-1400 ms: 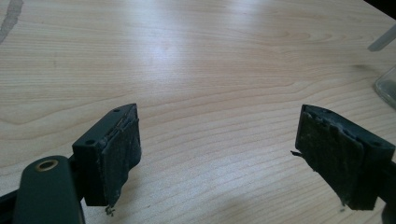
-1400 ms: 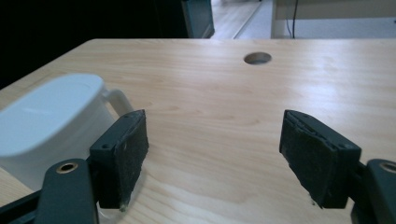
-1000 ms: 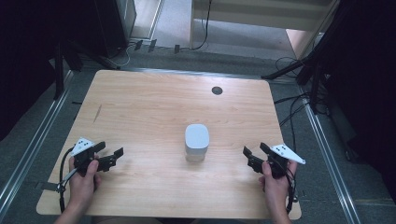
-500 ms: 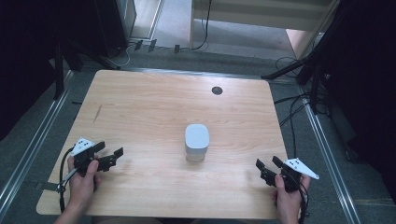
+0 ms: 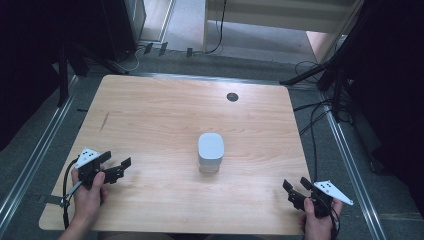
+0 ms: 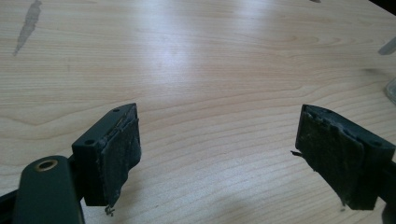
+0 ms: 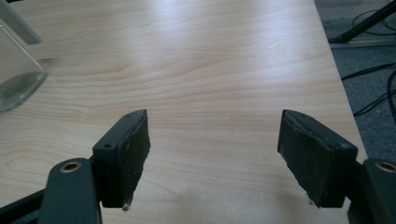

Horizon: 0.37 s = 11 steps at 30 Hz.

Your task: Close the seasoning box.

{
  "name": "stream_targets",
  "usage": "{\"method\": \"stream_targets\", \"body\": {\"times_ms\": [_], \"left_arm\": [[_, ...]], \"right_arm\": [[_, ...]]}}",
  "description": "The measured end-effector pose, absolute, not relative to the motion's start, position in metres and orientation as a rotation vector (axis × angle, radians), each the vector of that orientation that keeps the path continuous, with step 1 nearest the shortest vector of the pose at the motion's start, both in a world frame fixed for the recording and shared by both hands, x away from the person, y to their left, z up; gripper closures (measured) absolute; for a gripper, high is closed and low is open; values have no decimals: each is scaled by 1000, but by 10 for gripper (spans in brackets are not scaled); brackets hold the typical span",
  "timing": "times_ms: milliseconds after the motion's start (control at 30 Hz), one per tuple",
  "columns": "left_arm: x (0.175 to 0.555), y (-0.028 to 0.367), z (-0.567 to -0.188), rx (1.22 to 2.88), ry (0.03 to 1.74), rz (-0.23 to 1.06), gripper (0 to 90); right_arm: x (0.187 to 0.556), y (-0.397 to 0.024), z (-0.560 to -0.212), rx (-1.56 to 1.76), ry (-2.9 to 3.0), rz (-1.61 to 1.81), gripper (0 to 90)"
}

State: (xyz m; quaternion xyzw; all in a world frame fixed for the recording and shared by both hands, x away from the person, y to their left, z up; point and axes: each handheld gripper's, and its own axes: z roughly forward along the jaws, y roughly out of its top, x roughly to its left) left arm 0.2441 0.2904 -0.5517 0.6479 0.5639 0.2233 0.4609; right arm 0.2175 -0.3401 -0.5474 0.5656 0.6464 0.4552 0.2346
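A clear square container with a white lid [image 5: 210, 152] stands upright in the middle of the wooden table [image 5: 165, 115]. Its glassy lower corner [image 7: 16, 70] shows at the left edge of the right gripper view. My left gripper [image 5: 116, 169] rests near the table's front left, jaws wide apart with nothing between them [image 6: 217, 154]. My right gripper [image 5: 295, 188] sits at the front right corner, open and empty too [image 7: 214, 154]. Each is held by a hand coming in from the bottom edge.
A small dark round hole [image 5: 232, 96] marks the table's far side. A dark streak [image 5: 104, 121] stains the wood at the left. Cables [image 5: 315, 125] and stand legs lie on the floor past the right edge. Metal rails [image 5: 35, 160] run along both sides.
My right gripper has pulled back toward the front right corner of the table. The left gripper and the container have stayed put.
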Motion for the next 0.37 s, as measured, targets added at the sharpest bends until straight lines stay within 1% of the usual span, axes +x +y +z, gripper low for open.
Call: {"method": "stream_targets", "body": {"times_ms": [133,367], "left_arm": [[243,290,-551,1592,1382,568,142],[243,291,-552,1580,1388,562,142]], "right_arm": [[212,-339,-547,1534,1779,1247,258],[213,-341,-548,1558,1768,1247,259]]}}
